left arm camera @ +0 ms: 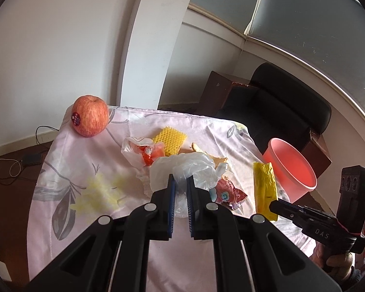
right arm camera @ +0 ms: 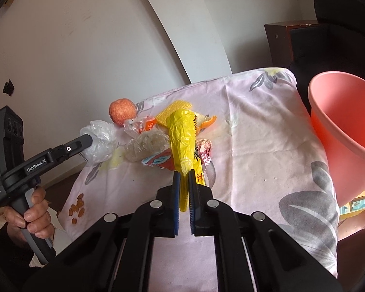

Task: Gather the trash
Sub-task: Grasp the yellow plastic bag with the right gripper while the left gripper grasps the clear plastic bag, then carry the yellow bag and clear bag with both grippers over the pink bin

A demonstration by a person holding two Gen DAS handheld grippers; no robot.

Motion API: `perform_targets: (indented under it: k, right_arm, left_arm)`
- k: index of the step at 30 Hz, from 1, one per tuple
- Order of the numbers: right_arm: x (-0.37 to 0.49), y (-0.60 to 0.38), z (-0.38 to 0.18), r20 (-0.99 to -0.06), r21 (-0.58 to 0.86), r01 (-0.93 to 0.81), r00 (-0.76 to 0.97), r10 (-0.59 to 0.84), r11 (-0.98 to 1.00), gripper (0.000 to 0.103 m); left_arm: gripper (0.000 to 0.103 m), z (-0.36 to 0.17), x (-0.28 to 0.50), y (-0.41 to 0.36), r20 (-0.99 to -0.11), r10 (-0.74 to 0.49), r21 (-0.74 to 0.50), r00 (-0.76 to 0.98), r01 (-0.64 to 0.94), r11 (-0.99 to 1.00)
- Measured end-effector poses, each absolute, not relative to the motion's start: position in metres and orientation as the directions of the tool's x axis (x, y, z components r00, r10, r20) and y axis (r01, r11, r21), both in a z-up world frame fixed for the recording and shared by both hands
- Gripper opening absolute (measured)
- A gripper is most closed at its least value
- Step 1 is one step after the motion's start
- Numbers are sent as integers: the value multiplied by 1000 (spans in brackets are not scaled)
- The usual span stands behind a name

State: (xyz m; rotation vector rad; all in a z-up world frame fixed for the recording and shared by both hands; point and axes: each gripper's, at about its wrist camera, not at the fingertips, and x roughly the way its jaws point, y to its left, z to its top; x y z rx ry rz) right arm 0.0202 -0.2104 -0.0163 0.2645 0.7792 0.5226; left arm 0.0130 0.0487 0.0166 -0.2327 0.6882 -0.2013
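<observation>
Left claw [left arm camera: 180,182]: nearest the left wrist camera, its blue pads are pinched on the clear plastic bag [left arm camera: 189,170], which bulges loosely past the tips.
Right claw [right arm camera: 184,177]: closed on the tail of the yellow wrapper [right arm camera: 182,133], which stands up and away from the pads.
Pink bin [right arm camera: 345,131]: beside the right edge of the desk [right arm camera: 255,126], mouth open and tilted toward the claws.
Remaining trash: a red-and-white wrapper [left arm camera: 148,154], a foil snack wrapper [left arm camera: 227,191], a yellow foam net [left arm camera: 170,140] and peel scraps [left arm camera: 216,159] lie bunched mid-cloth.
Apple [left arm camera: 90,115]: at the far left corner, well apart from the pile; probably not trash.
Step in hand: likely carrying both held pieces to the bin.
Doing it well: keep both grips firm, since thin film slips easily; lift clear of the pile so nothing drags along; bring each piece over the bin's mouth before letting go, the right first, being nearer.
Risk: the bag's loose folds may snag the foil wrapper beneath.
</observation>
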Motion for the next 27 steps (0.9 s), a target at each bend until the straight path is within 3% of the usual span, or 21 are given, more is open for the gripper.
perform_targets:
  k: [27]
  right_arm:
    - [7, -331, 17, -437, 473, -144, 818, 374, 869, 7]
  left_arm:
    - [8, 53, 50, -101, -569, -451, -238, 688, 388, 891]
